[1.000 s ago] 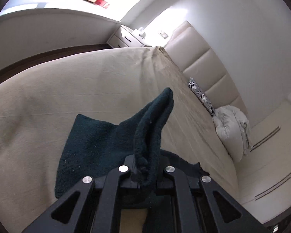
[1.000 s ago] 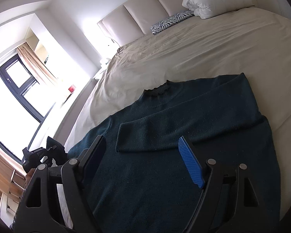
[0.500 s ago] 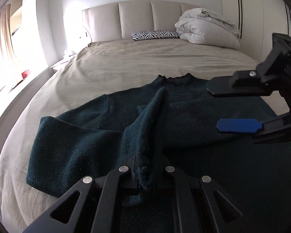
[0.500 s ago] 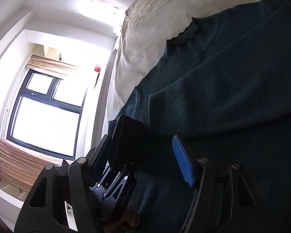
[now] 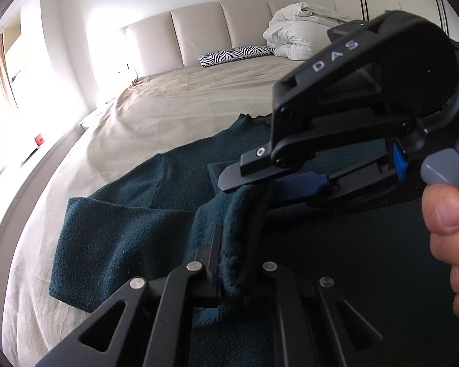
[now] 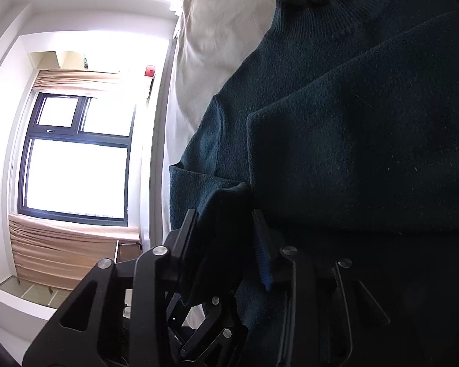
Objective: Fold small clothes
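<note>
Since a second ago we have swung round to face the headboard [image 5: 217,30], and the right gripper [image 5: 254,183] has come in over the raised cuff. The dark green sweater [image 5: 122,238] lies spread on the bed's [image 5: 183,104] near edge, collar toward the zebra pillow [image 5: 235,55]. Our left gripper [image 5: 238,278] stays clenched on the sleeve cuff [image 5: 241,229]; the right one's jaws are closing with that cuff between them.
</note>
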### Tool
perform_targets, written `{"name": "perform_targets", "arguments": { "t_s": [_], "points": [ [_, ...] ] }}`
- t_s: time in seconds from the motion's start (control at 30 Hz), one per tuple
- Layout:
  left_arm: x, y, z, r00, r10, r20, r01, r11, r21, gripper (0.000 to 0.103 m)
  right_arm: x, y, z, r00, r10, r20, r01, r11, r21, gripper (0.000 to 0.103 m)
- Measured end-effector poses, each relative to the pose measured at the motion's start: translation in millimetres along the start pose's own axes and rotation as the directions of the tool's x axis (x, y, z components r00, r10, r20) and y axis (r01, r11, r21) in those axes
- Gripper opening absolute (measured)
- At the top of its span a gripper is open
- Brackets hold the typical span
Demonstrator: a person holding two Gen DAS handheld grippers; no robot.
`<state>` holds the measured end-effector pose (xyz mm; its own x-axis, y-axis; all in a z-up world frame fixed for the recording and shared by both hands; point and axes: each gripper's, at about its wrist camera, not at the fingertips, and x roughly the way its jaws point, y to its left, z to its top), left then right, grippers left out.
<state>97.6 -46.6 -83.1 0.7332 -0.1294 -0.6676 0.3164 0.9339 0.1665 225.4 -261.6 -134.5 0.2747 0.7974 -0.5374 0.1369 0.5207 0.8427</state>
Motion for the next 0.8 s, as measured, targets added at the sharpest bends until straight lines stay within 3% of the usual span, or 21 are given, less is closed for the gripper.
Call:
{"name": "perform_targets", "arguments": {
  "t_s": [0.07,0.13,0.2,0.23,0.4,0.47,0.63,0.73,0.8],
  "points": [
    [-1.6,3.1,-0.2,1.000,-0.013,0.002,0.013,1.000,-0.016,0.015,1.1,5.0,-0.7,1.000,-0.023,0.001,0.023,0.999,-0.032,0.014],
    [-3.2,7.8,2.2,0.999,-0.033,0.003,0.034,0.999,-0.029,0.031,-1.9,9.1,2.1,0.999,-0.045,0.019,0.046,0.998,-0.051,0.011],
    [-16.1,11.7,-0.4,0.998,-0.059,0.033,0.061,0.997,-0.041,0.058,-13.3,13.1,7.5,0.997,-0.055,0.056,0.058,0.996,-0.065,0.009],
    [-24.4,14.9,-1.6,0.996,-0.075,0.051,0.077,0.996,-0.049,0.064,-20.4,15.0,10.9,0.996,-0.054,0.073,0.059,0.996,-0.071,0.009],
    [-49.3,61.9,-1.7,0.984,-0.154,0.094,0.169,0.970,-0.177,0.064,-59.1,10.7,31.1,0.985,-0.112,0.131,0.125,0.988,-0.092,0.009],
    [-47.1,93.6,1.1,0.984,-0.152,0.090,0.171,0.950,-0.262,0.064,-77.8,0.1,38.6,0.977,-0.149,0.153,0.162,0.983,-0.081,0.009],
    [-26.3,168.9,11.1,0.992,-0.107,0.066,0.125,0.901,-0.415,0.064,-115.7,-27.4,56.4,0.953,-0.224,0.205,0.235,0.972,-0.031,0.009],
    [-2.5,194.8,16.5,0.991,-0.130,0.037,0.132,0.878,-0.459,0.064,-133.5,-41.4,61.0,0.943,-0.245,0.224,0.255,0.967,-0.013,0.009],
    [18.8,207.9,18.6,0.983,-0.182,-0.009,0.152,0.848,-0.508,0.064,-138.8,-47.7,64.9,0.937,-0.263,0.227,0.273,0.962,-0.009,0.009]
  ]
}}
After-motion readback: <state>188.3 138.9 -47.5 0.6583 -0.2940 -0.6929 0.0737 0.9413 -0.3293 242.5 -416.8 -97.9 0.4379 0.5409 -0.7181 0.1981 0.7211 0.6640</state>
